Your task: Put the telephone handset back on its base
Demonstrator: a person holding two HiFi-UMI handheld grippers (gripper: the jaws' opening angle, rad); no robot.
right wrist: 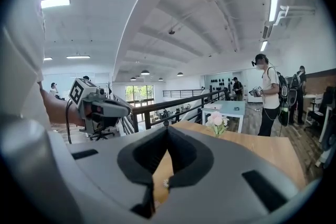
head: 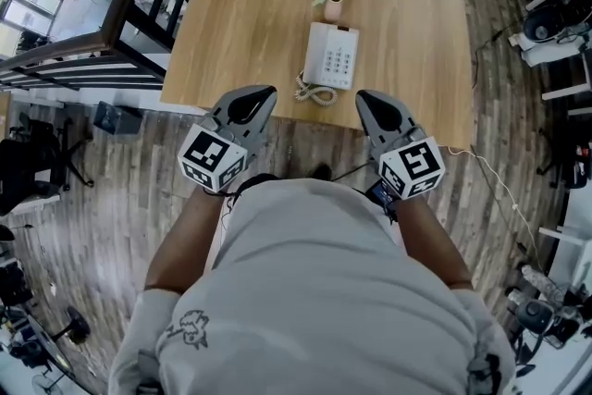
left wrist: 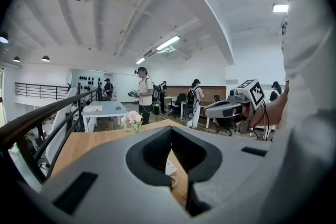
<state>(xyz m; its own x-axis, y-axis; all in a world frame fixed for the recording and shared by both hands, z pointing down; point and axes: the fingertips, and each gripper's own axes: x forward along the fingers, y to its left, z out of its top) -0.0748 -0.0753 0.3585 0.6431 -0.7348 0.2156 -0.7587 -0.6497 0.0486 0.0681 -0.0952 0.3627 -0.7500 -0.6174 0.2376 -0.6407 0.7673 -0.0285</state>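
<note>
L gripper: jaws shut tip to tip, nothing between them. R gripper: same, shut & empty. Both are held side by side at the near edge of the desk. The telephone sits on the desk just beyond & between them. Its handset lies along the left side of the base, w/ the coiled cord bunched in front. A flower vase stands just behind.

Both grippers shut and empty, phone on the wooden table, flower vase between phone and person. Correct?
No. The head view shows the flower vase beyond the phone, on its far side from the person, not between them. The rest holds: left gripper and right gripper shut and empty, phone on the wooden table.
</note>
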